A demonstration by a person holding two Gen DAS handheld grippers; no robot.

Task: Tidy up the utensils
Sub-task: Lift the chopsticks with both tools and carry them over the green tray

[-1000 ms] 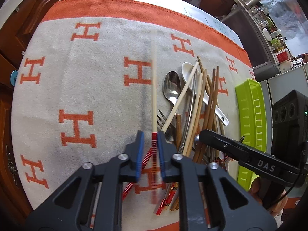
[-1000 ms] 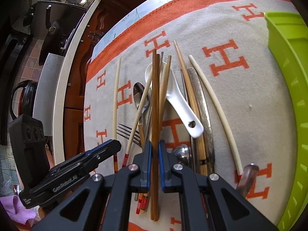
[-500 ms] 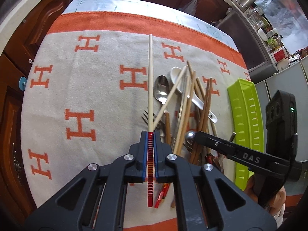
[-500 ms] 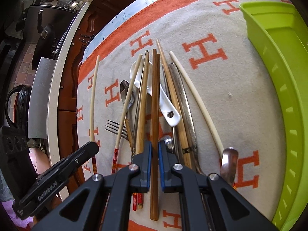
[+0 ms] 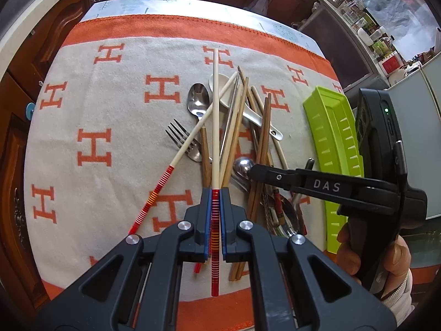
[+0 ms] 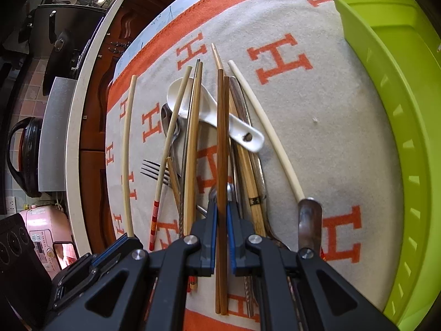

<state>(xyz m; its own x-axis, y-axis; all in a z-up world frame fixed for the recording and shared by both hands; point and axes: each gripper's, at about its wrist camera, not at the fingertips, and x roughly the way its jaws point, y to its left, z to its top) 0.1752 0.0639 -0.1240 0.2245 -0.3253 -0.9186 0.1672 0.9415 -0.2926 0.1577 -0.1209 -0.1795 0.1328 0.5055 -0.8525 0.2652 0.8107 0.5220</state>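
Chopsticks are in both grips. The left gripper (image 5: 215,207) is clamped on the red-striped end of a cream chopstick (image 5: 215,115), which runs straight ahead over the heap of utensils on the table. Its matching cream chopstick with red stripes (image 5: 190,143) lies slanted just left of it, across a steel fork (image 5: 183,140) and near a steel spoon (image 5: 198,100).

On the cream blanket with orange H letters (image 5: 93,149) sits the heap: a white ceramic spoon (image 6: 220,115), bamboo chopsticks and metal handles crossing one another. The right gripper (image 6: 222,220) is closed on a pair of dark brown wooden chopsticks (image 6: 222,138), held side by side and pointing forward above the heap. In the left wrist view its side reads "DAS".

Farthest right, a lime-green plastic tray (image 6: 408,110) lies along the blanket's edge; the part of its inside that shows holds nothing.
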